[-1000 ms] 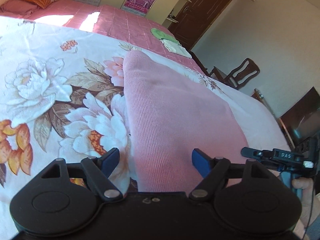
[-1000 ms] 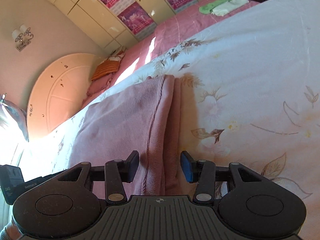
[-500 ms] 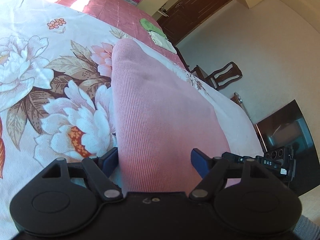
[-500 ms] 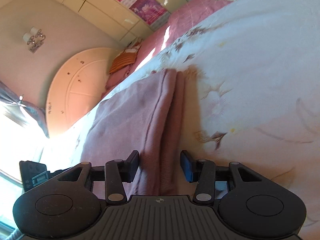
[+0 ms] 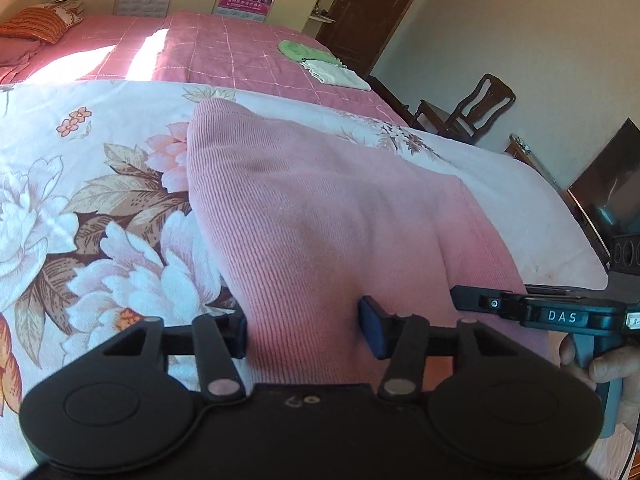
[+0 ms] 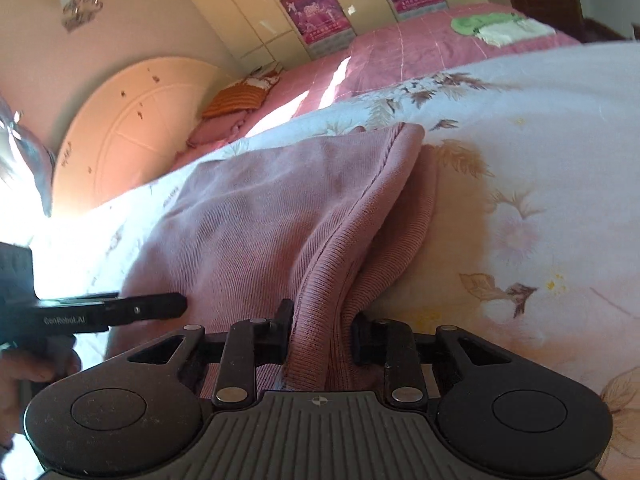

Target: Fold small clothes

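A pink ribbed knit garment (image 5: 320,220) lies on the floral bedsheet (image 5: 80,208). My left gripper (image 5: 304,332) holds its near edge between the blue-padded fingers, with cloth filling the gap. In the right wrist view the garment (image 6: 256,232) shows a folded seam edge bunched between the fingers of my right gripper (image 6: 322,336), which is shut on it. The cloth rises toward both grippers, lifted at the near edge. The right gripper's side (image 5: 552,314) shows in the left wrist view; the left gripper's side (image 6: 100,312) shows in the right wrist view.
A pink quilted bed (image 5: 224,52) lies beyond, with green and white folded cloths (image 5: 320,64) on it and an orange pillow (image 5: 40,24). A wooden chair (image 5: 476,108) and a dark screen (image 5: 612,192) stand at the right. A round headboard (image 6: 132,128) is at the left.
Both grippers have closed in on the garment's near edge and lifted it, so the cloth now bunches up between the fingers. The views have tilted back toward level.
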Demonstrator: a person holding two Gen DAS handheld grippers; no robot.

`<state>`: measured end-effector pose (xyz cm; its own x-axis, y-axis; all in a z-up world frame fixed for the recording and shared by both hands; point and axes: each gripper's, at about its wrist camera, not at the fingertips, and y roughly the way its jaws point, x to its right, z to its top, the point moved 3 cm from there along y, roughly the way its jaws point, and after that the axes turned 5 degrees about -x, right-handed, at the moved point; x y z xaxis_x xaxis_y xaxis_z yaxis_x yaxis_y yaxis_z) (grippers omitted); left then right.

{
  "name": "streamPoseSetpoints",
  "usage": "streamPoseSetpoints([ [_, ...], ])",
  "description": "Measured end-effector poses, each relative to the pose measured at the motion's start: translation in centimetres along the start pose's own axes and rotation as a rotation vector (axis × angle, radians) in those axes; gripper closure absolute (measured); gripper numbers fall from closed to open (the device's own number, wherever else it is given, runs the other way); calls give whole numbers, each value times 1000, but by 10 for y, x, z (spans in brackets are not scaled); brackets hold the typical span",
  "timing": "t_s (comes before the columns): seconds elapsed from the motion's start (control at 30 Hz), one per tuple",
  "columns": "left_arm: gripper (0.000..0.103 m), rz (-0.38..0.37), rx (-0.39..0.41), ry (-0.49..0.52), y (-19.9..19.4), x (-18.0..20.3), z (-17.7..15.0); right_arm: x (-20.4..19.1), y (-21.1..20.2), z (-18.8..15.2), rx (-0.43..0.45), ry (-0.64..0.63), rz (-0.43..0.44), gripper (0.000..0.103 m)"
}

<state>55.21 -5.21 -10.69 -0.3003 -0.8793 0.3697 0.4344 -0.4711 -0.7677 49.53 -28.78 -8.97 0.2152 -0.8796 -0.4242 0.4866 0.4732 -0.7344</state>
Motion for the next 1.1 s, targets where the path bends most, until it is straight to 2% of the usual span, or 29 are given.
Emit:
streamPoseSetpoints([
  [0.1,68,13,23,34,-13,8,2,-22,-7,-3,37,-68,-51,81],
  [0.27,69,61,42,106,-25,25,2,-33,-26,-8,96,-55,-20,81],
  [0.57,69,65,85,221,-45,58,-4,-69,-52,-13,152,-105,-63,81],
  [0.93,69,63,138,209,-109,19,-17,-151,-57,-16,184,-181,-76,81],
  [1.1,69,99,134,184,-151,-22,-35,-204,-39,-28,174,-200,-44,81],
])
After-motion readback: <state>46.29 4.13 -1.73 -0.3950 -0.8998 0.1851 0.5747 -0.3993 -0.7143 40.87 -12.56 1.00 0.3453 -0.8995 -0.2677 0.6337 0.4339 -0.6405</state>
